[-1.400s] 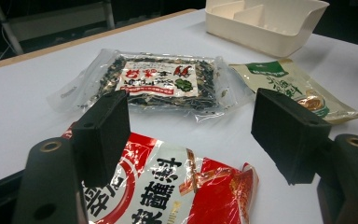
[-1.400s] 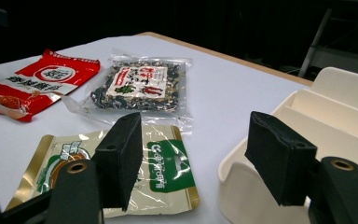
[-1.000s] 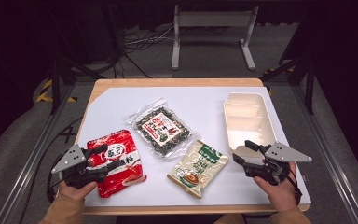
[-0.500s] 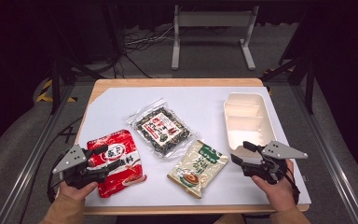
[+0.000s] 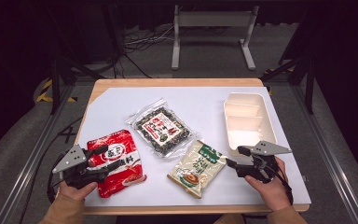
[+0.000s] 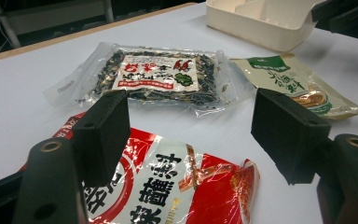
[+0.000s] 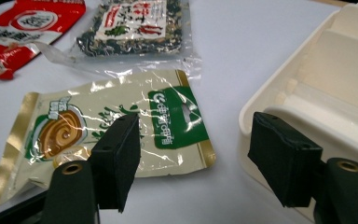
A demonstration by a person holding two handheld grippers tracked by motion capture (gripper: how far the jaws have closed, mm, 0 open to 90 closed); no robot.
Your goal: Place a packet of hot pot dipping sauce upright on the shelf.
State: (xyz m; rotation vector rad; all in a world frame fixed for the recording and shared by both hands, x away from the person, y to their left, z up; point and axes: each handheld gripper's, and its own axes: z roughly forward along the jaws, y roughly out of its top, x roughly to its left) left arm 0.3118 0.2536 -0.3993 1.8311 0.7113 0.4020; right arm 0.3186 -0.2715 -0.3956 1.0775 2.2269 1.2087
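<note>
A red snack packet lies at the front left of the white table sheet, and my left gripper hovers open over its left side. Its jaws straddle the packet's top edge without touching it. A green and cream packet lies at the front centre. My right gripper is open just to that packet's right, between it and the cream tray. In the right gripper view the open gripper frames the packet's green corner and the tray's rim.
A clear bag of dark dried food with a red and white label lies in the middle, behind both packets. The tray has several empty compartments. The wooden table edge runs along the back, with cables and a metal stand on the floor beyond.
My right gripper has edged slightly left and up toward the green packet. The left gripper and all the packets have stayed put.
</note>
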